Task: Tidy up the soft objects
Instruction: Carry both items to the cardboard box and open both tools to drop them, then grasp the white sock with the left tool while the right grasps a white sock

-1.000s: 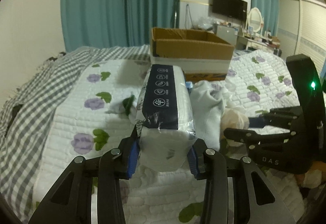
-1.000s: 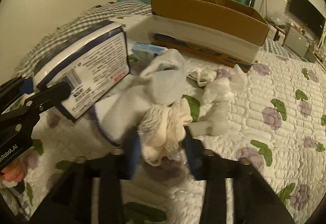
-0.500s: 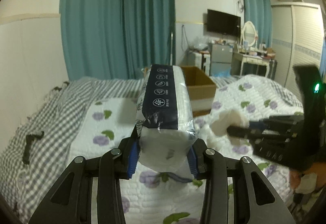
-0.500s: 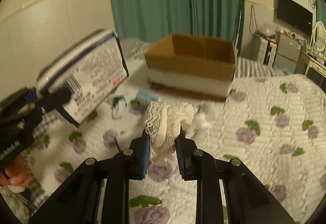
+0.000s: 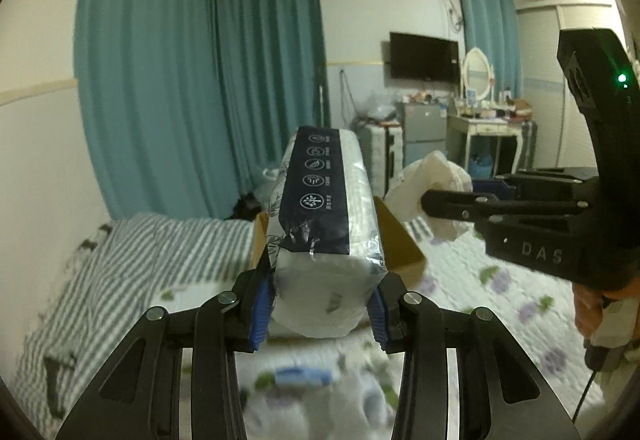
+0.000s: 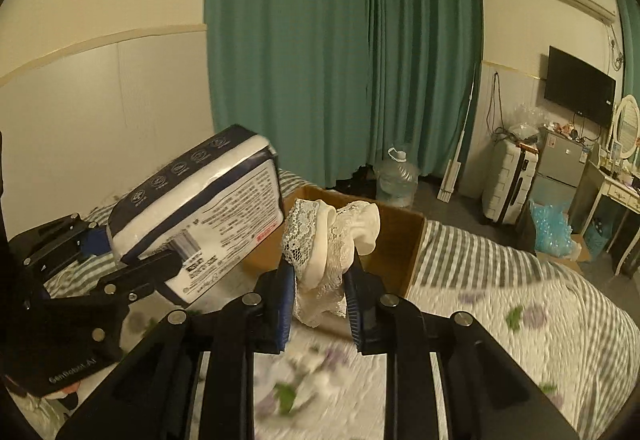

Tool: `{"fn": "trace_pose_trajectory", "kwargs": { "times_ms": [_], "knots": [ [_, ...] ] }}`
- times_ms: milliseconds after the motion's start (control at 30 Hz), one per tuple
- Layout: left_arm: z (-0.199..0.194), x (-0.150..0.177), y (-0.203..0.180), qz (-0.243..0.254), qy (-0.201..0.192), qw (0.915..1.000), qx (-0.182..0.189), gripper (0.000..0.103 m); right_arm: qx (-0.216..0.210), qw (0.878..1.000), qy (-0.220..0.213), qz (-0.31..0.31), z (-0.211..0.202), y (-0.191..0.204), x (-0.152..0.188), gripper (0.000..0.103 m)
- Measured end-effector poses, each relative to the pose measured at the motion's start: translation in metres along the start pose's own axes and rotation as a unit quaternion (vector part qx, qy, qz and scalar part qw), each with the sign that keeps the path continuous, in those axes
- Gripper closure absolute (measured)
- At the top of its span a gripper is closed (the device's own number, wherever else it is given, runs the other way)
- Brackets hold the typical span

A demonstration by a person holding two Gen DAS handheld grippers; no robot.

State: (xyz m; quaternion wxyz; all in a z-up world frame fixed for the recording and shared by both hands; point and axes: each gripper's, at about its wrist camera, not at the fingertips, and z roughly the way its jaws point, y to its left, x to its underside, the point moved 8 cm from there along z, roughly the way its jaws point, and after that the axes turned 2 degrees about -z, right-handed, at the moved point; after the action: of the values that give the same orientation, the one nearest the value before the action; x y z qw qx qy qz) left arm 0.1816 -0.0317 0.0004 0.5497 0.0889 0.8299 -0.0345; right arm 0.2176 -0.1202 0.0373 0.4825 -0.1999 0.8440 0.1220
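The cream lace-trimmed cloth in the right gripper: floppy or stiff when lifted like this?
The cream lace-trimmed cloth is probably floppy: its folds droop over the right gripper and hang below the pads. It looks light, with thin open lace. Slipping seems unlikely, since the jaws pinch it bunched.

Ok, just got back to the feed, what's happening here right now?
Both tools are loaded and held up above the bed. The left tool is shut on a plastic-wrapped tissue pack, and the right tool is shut on a bunched cream lace garment. The open cardboard box sits on the bed just beyond them. Neither item is in it yet.
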Motion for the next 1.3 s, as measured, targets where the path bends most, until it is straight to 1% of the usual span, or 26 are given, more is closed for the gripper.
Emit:
{"fn": "trace_pose_trajectory", "kwargs": {
  "times_ms": [133,233,300,400,433,467,500,533,567,600,633,667,733,833,900,967,1033,1067,1100,1167,1233,1300],
  "knots": [
    [0.065,-0.012,0.009,0.005,0.018,0.9998,-0.005,0.064,0.002,1.0,0.02,0.015,0.056,-0.02,-0.011,0.081],
    [0.108,-0.006,0.017,0.006,0.046,0.9989,-0.006,0.064,0.001,0.998,0.038,0.04,0.106,-0.039,-0.005,0.081],
    [0.133,0.001,0.021,0.007,0.062,0.998,-0.007,0.064,0.002,0.998,0.047,0.047,0.127,-0.047,0.001,0.081],
    [0.157,0.013,0.02,0.012,0.081,0.9966,-0.002,0.062,0.0,0.997,0.061,0.056,0.157,-0.059,0.013,0.081],
    [0.163,0.017,0.018,0.015,0.085,0.9962,-0.003,0.059,0.0,0.996,0.063,0.057,0.165,-0.062,0.016,0.081],
    [0.168,0.021,0.016,0.018,0.087,0.996,-0.002,0.058,0.002,0.996,0.063,0.059,0.169,-0.066,0.019,0.081],
    [0.172,0.025,0.015,0.021,0.086,0.9961,-0.003,0.053,0.003,0.996,0.061,0.063,0.173,-0.07,0.021,0.08],
    [0.175,0.028,0.013,0.023,0.087,0.9959,-0.003,0.045,0.001,0.996,0.062,0.066,0.175,-0.073,0.023,0.074],
    [0.177,0.029,0.011,0.025,0.09,0.9956,-0.008,0.028,0.002,0.995,0.064,0.073,0.177,-0.077,0.025,0.056],
    [0.179,0.03,0.01,0.028,0.092,0.9951,-0.019,0.021,0.009,0.995,0.064,0.075,0.177,-0.081,0.026,0.046],
    [0.181,0.029,0.011,0.031,0.092,0.9949,-0.03,0.021,0.013,0.995,0.061,0.075,0.175,-0.083,0.026,0.036],
    [0.179,0.027,0.012,0.03,0.087,0.9951,-0.036,0.021,0.015,0.995,0.055,0.077,0.171,-0.085,0.024,0.036],
    [0.173,0.025,0.013,0.023,0.089,0.9953,-0.032,0.021,0.019,0.996,0.05,0.078,0.161,-0.088,0.018,0.036],
    [0.154,0.014,0.021,0.007,0.085,0.9958,-0.034,0.021,0.035,0.996,0.036,0.07,0.138,-0.09,0.004,0.032],
    [0.134,0.0,0.023,0.001,0.076,0.9966,-0.033,0.021,0.039,0.997,0.022,0.064,0.11,-0.087,-0.011,0.031],
    [0.106,-0.017,0.024,0.001,0.058,0.9977,-0.035,0.021,0.045,0.997,0.011,0.058,0.085,-0.082,-0.022,0.028],
    [0.073,-0.036,0.023,0.008,0.038,0.9982,-0.046,0.021,0.053,0.997,-0.003,0.047,0.048,-0.074,-0.037,0.027],
    [0.06,-0.043,0.024,0.009,0.03,0.9983,-0.048,0.02,0.057,0.997,-0.007,0.042,0.034,-0.069,-0.042,0.025],
    [0.045,-0.051,0.023,0.01,0.02,0.9985,-0.05,0.016,0.062,0.997,-0.012,0.035,0.014,-0.063,-0.048,0.023],
    [0.013,-0.065,0.023,0.011,-0.001,0.9985,-0.054,0.013,0.064,0.997,-0.02,0.027,-0.015,-0.056,-0.057,0.012],
    [-0.012,-0.072,0.022,0.005,-0.019,0.9981,-0.058,0.013,0.07,0.997,-0.023,0.024,-0.041,-0.049,-0.06,0.008],
    [-0.032,-0.07,0.019,-0.001,-0.019,0.998,-0.059,0.013,0.072,0.997,-0.027,0.018,-0.067,-0.043,-0.057,0.007]
  ]
}}
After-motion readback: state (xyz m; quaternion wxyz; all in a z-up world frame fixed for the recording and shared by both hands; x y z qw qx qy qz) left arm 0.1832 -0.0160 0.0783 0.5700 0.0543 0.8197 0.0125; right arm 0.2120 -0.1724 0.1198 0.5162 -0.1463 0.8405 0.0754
